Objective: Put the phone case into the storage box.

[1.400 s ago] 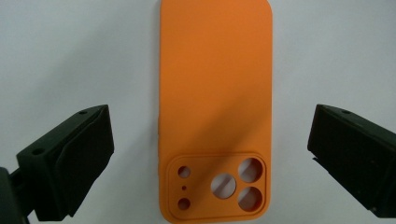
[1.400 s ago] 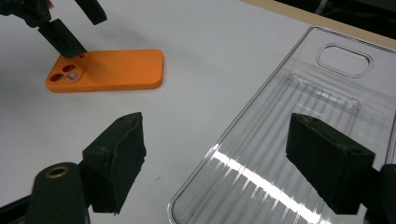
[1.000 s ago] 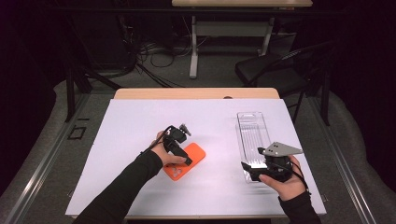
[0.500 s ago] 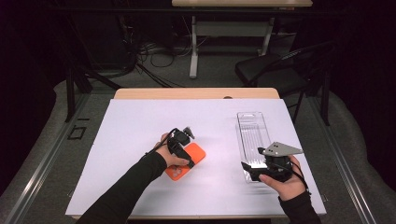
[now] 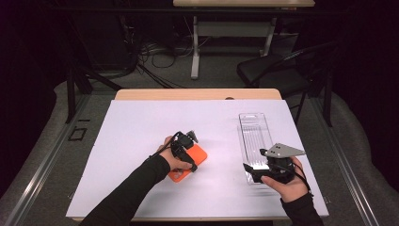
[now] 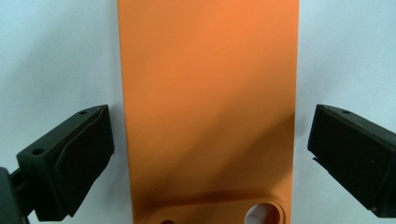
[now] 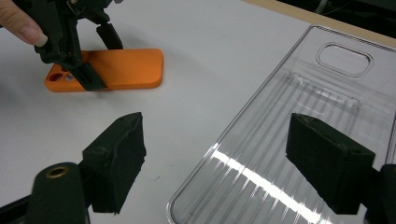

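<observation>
On the white table cover (image 5: 141, 132) in the high view, the orange phone case (image 5: 200, 155) lies flat near the middle, left gripper (image 5: 184, 149) sitting right over it, hand behind. Clear plastic tray (image 5: 254, 134) lies to the right, well apart from the case. Right gripper (image 5: 254, 172) is at the tray's near end, grey plate on top, held by the right hand (image 5: 287, 183).

Left gripper view: left gripper (image 6: 210, 154) jaws wide apart, one each side of the orange phone case (image 6: 208, 93), small gaps on both sides, not clamped. Camera cutout at the case's bottom edge.

Right gripper view: right gripper (image 7: 215, 163) jaws spread apart, holding nothing; one jaw over the table cover (image 7: 210, 70), the other over the clear plastic tray (image 7: 299, 107). Farther off, the orange phone case (image 7: 126, 67) with the left gripper (image 7: 95, 56) straddling it.
</observation>
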